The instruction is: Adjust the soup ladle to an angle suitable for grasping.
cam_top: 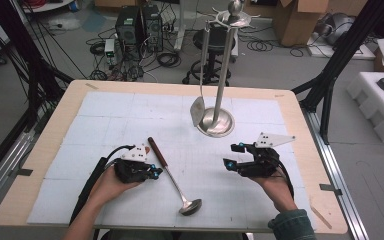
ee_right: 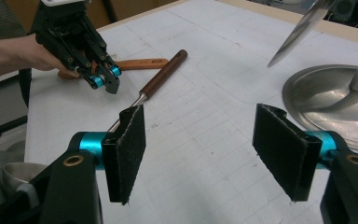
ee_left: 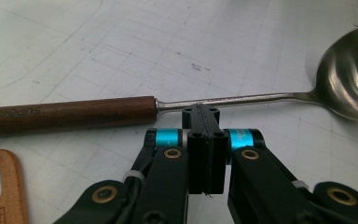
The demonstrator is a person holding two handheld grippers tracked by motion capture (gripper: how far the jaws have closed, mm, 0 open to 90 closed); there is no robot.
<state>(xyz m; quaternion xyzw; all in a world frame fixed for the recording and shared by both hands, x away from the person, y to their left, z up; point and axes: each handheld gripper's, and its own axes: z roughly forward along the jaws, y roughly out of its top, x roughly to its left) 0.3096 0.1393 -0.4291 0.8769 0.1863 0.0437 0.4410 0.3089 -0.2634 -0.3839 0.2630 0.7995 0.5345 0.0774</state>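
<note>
Clearly the ladle [cam_top: 172, 172] is the thing in hand: it lies flat on the counter [cam_top: 25, 200], nearer to me than the stand [cam_top: 219, 107], its wooden grip pointing away from me and its steel bowl toward me. My left tool [ee_left: 200, 114] has its jaws pressed together with nothing between them, tips just at the thin steel shank where it leaves the wood. My right tool [cam_top: 233, 156] is on the ladle's other side, well apart from it, jaws spread wide and empty.

I judge the ladle stiff and moderately heavy, with most weight in the bowl end (so it will tip bowl-down if pinched too far up the grip). The polished shank looks slippery and thin; the wooden grip [ee_left: 70, 114] is thicker and should give the pads better purchase, so I would take it there, close to the metal collar.

A spatula [cam_top: 200, 80] already hangs from the stand, beyond the ladle. A second wooden handle [ee_right: 135, 64] lies just past the ladle's grip. The counter is covered in pale gridded matting, flat and uncluttered. Beyond the stand the room has cables, boxes and a stool on the floor.
</note>
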